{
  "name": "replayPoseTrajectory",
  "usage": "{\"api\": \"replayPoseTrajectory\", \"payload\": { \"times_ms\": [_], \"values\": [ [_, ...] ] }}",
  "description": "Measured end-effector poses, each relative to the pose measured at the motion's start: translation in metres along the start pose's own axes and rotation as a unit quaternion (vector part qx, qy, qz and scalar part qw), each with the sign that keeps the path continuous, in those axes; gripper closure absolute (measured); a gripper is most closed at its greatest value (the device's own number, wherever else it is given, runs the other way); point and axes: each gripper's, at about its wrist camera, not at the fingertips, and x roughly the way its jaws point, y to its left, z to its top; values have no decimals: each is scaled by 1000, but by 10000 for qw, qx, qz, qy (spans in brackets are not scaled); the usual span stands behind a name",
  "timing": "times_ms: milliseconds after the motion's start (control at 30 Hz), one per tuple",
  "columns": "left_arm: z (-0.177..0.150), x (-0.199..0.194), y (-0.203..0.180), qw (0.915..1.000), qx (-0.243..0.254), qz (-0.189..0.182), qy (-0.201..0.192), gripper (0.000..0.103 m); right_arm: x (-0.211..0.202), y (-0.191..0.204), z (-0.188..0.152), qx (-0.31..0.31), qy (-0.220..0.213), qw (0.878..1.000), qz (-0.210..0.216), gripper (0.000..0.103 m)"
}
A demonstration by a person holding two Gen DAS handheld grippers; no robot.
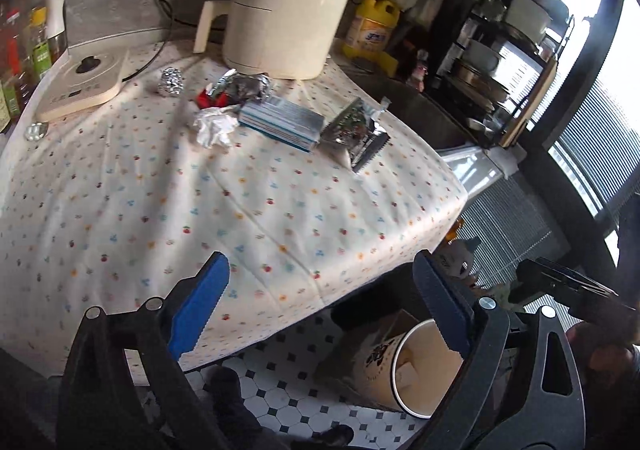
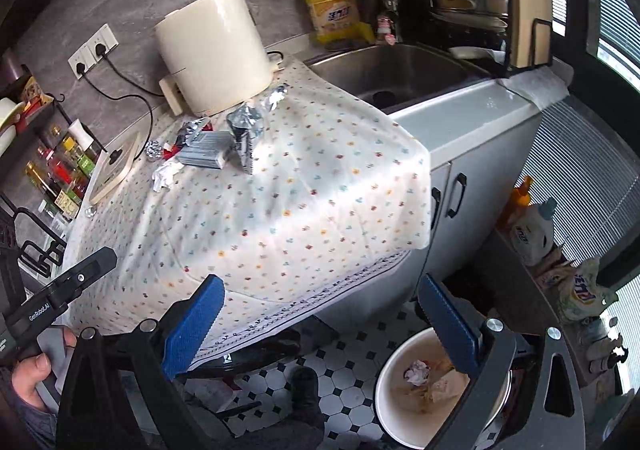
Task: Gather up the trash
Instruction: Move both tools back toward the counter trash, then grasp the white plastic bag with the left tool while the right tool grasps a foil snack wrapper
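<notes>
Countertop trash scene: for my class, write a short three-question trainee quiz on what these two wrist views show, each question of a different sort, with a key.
1. True or false: the left gripper and the right gripper both hold trash.
2. Multiple choice: what lies directly beside the crumpled white tissue on the patterned cloth? A) a glass B) a striped flat box C) a spoon
3. Fill in: the bin with trash already in it stands on the ____ floor, below the counter's edge.

Key: 1 false, both are open and hold nothing; 2 B; 3 tiled.
</notes>
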Motion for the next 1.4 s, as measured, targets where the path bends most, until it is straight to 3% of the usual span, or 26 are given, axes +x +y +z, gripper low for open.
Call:
{"api": "replayPoseTrajectory", "payload": {
  "times_ms": [267,567,800,967,1233,1300,1333,1367,1400],
  "values": [
    [15,0,64,9990,-410,181,-68,11,37,46,32,-188,34,9998,47,8],
    [52,28,111,9994,-331,40,-19,11,94,77,78,-17,-11,9999,-116,18],
    [98,64,127,9997,-76,-209,-25,13,140,90,109,333,-37,9992,-229,30],
    [121,101,127,9987,211,-404,209,28,163,92,118,522,-28,9980,-362,30],
    [133,155,123,9970,358,-389,572,35,185,85,122,728,113,9958,-538,34],
    [131,161,123,9965,360,-392,644,44,187,83,122,740,123,9958,-529,44],
    [129,163,123,9965,371,-349,656,58,189,83,123,728,153,9960,-491,51],
    [128,164,122,9965,372,-286,698,81,191,82,123,698,232,9962,-465,76],
    [126,165,122,9963,332,-233,764,88,193,83,123,629,320,9961,-531,94]
  ]
}}
